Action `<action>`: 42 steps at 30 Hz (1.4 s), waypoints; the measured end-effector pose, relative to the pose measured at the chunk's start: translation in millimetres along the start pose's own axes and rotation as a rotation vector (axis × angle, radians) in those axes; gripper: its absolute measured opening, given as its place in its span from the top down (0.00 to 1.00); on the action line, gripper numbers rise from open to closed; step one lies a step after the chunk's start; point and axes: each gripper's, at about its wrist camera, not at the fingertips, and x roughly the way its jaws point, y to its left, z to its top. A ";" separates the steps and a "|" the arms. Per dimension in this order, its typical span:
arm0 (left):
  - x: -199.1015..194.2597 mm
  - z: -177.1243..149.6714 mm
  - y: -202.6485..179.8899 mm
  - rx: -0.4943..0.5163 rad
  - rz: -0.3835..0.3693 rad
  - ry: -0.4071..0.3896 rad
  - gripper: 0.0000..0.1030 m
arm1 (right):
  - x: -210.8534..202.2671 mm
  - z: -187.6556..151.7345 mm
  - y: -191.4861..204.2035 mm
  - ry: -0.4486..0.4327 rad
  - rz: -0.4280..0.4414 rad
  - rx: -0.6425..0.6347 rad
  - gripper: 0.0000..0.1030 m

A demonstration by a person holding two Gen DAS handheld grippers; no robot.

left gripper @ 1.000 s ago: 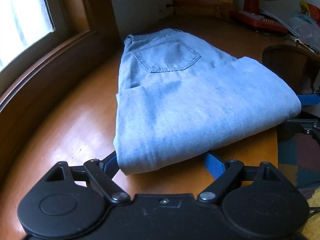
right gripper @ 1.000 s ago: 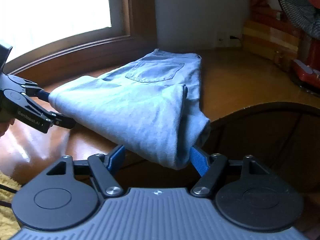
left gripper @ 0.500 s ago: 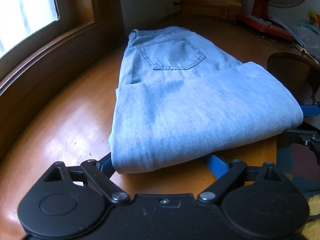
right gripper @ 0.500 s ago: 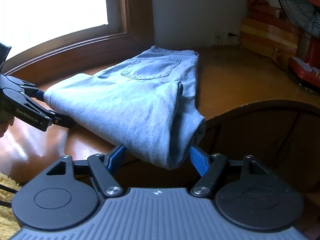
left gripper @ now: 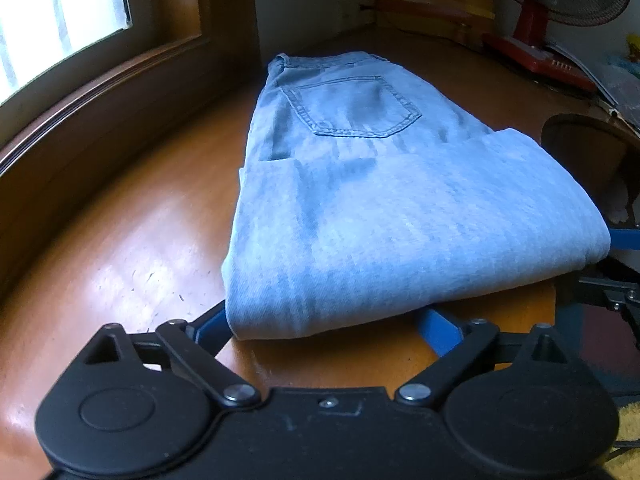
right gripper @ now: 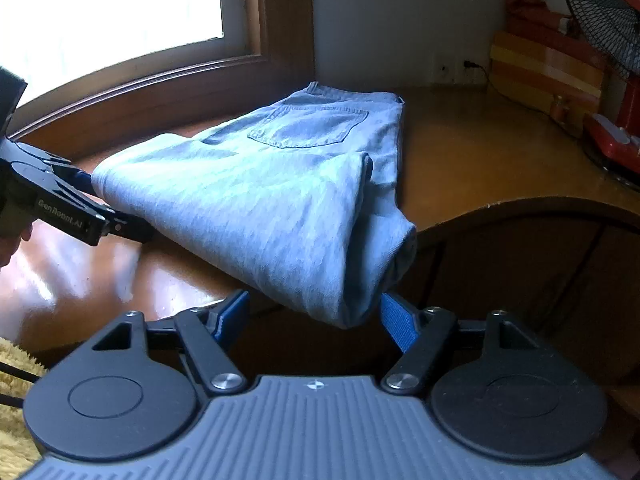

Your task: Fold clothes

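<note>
While the folded jeans [left gripper: 384, 216] lie on the brown wooden table [left gripper: 120, 248] below the window [right gripper: 108, 8], back pocket upward and waistband toward the far wall, both tools sit low at the near folded end, each angled downward along the cloth. At the near left corner, the left gripper [left gripper: 324, 326] has its blue fingers [left gripper: 440, 330] set wide, one to each side of the denim; its jaws have just been opening, the corner lies between them and the pads do not press on it. At the right corner, which hangs past the table's curved edge, the right gripper [right gripper: 316, 316] holds its fingers [right gripper: 396, 322] moderately apart about the rolled fold; whether the pads squeeze the cloth I cannot tell. From the right wrist view the left tool's black side bears white lettering, roughly "GenRobot.AI". A red-based fan [right gripper: 612, 40] stands at the far right.
</note>
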 end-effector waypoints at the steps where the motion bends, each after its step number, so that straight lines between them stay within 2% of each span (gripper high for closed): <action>1: 0.5 0.0 0.5 -0.003 -0.001 0.001 0.05 | -0.1 -0.3 0.0 0.001 0.000 0.000 0.27; 6: 2.7 -0.8 4.6 -0.019 -0.014 0.005 0.01 | 0.8 -1.1 0.1 0.012 0.000 0.005 0.27; 14: 3.9 -0.1 4.9 -0.016 -0.018 0.008 0.00 | 2.4 -0.9 4.0 -0.003 0.009 -0.007 0.28; 15: 3.9 0.3 4.9 -0.017 -0.018 0.008 0.00 | 2.1 -1.3 4.3 -0.019 0.010 -0.007 0.29; 18: 3.3 0.7 3.2 -0.005 -0.013 -0.001 0.01 | 4.9 0.6 4.8 -0.049 0.021 -0.019 0.48; 22: 1.7 0.5 -2.4 0.039 -0.001 -0.015 0.01 | 7.6 1.3 8.6 -0.053 0.023 -0.039 0.51; 24: -0.3 -0.9 -3.1 0.047 0.009 -0.014 0.01 | 3.7 1.3 7.6 -0.058 0.050 -0.024 0.54; 28: -5.3 -3.0 2.4 0.039 0.035 0.002 0.01 | -5.6 2.4 11.6 -0.045 0.138 -0.043 0.53; 32: -14.5 -3.3 4.8 0.037 0.090 0.007 0.02 | -10.4 0.8 19.7 -0.005 0.177 -0.125 0.51; 35: -25.6 -0.1 6.2 0.029 0.101 -0.018 0.02 | -18.7 7.4 11.9 0.010 0.187 -0.134 0.51; 42: -36.0 5.2 4.8 0.016 0.110 -0.059 0.02 | -24.1 34.3 -16.1 -0.067 0.141 -0.099 0.47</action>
